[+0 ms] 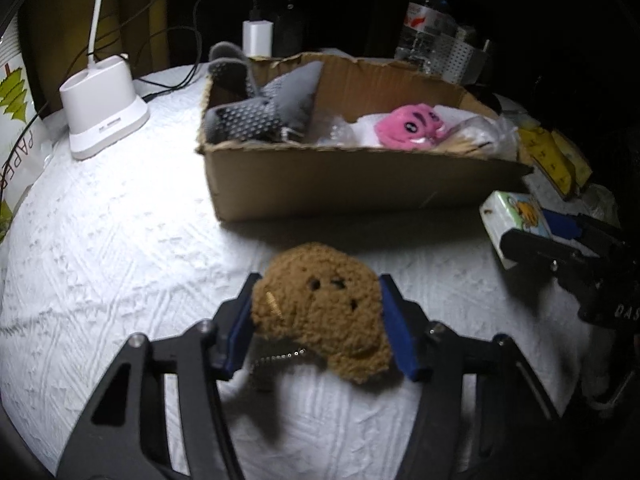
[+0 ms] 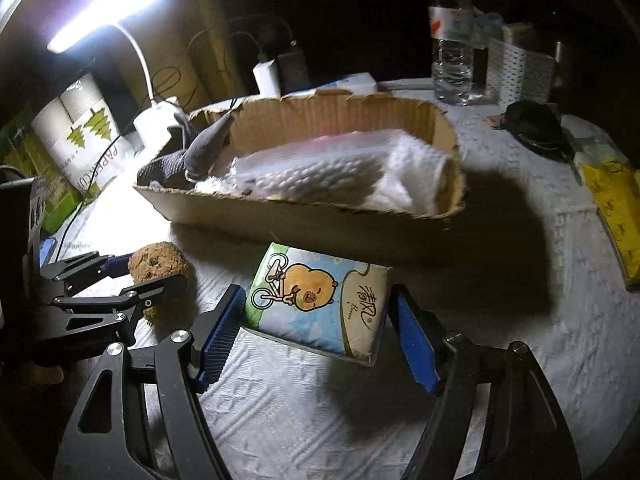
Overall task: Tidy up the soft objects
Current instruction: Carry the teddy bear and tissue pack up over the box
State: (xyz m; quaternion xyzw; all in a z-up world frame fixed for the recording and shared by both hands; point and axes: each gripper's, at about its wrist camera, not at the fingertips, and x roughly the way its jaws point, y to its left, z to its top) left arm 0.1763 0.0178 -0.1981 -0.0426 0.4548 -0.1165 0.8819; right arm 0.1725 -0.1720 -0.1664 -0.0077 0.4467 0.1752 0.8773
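Left tool (image 1: 316, 316): jaws part-closed, both blue pads pressed against the flanks of a brown plush (image 1: 320, 312). The plush appears lifted clear of the white cloth (image 1: 120, 240) on the desk, with a shadow beneath it and a bead chain (image 1: 280, 356) hanging from its underside. The right wrist view confirms the plush between the left tool's fingers.

Right tool (image 2: 316, 328): jaws stand wide. A tissue pack (image 2: 320, 304) printed with a cartoon animal on a bicycle sits between the blue pads. The left pad is at the pack's edge; a narrow gap seems to show at the right pad. Whether the pads press on it cannot be told. The pack casts a shadow on the cloth below.

Box (image 1: 360, 184): open cardboard, standing on the desk beyond both tools. Contents: a grey dotted plush (image 1: 260, 112) at the left end, partly over the rim; a pink plush (image 1: 412, 124) toward the right; white padded material (image 2: 320, 168) along the floor of the box.

Surroundings: a lit white lamp (image 1: 104, 108) with base to the left of the box; a charger (image 1: 258, 38) with cables behind it; a water bottle (image 1: 426, 20) and a white perforated basket (image 2: 516, 72) at the back right; a yellow pack (image 2: 616, 208) at the right edge of the desk.
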